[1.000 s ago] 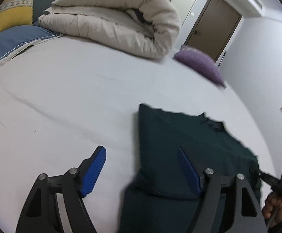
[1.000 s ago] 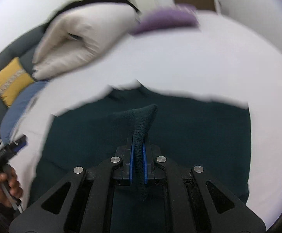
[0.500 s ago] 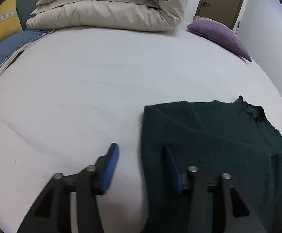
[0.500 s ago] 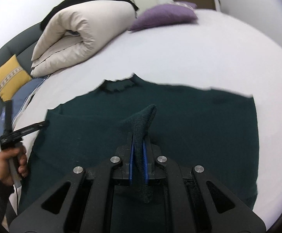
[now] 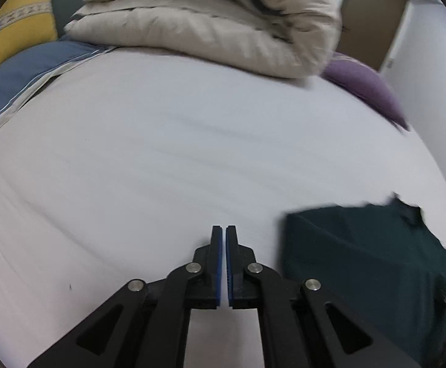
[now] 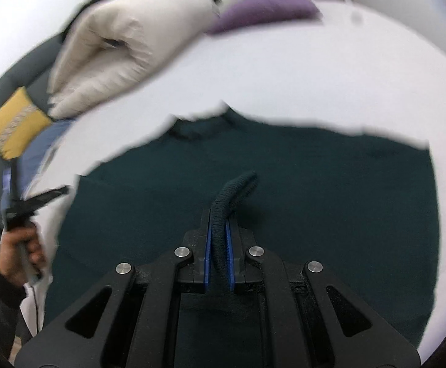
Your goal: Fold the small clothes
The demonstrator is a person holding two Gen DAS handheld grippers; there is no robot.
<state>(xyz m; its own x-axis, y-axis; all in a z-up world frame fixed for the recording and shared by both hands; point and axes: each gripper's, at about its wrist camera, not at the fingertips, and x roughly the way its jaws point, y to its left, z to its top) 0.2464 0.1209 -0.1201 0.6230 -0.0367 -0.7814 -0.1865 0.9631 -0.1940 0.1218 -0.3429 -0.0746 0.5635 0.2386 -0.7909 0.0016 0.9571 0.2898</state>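
Note:
A dark green knit sweater [image 6: 330,184] lies flat on the white bed sheet [image 5: 161,153]. My right gripper [image 6: 219,214] is shut on a ribbed edge of the sweater, and the pinched fold sticks up above the pads. The left gripper [image 5: 223,230] hovers over bare sheet, to the left of the sweater [image 5: 361,260]. Its jaws are closing to shut, pads almost touching, with nothing between them. In the right wrist view the left gripper [image 6: 35,199] shows at the far left, held by a hand [image 6: 20,245].
A rolled beige duvet [image 5: 207,24] lies at the far end of the bed, a purple pillow [image 5: 364,86] to its right. A yellow cushion [image 5: 17,21] and a blue blanket [image 5: 23,73] sit at the far left. A brown door [image 5: 376,15] stands behind.
The left gripper's jaws went from wide open to shut, and it moved left off the sweater's edge onto bare sheet. The right gripper kept its hold on the sweater's edge.

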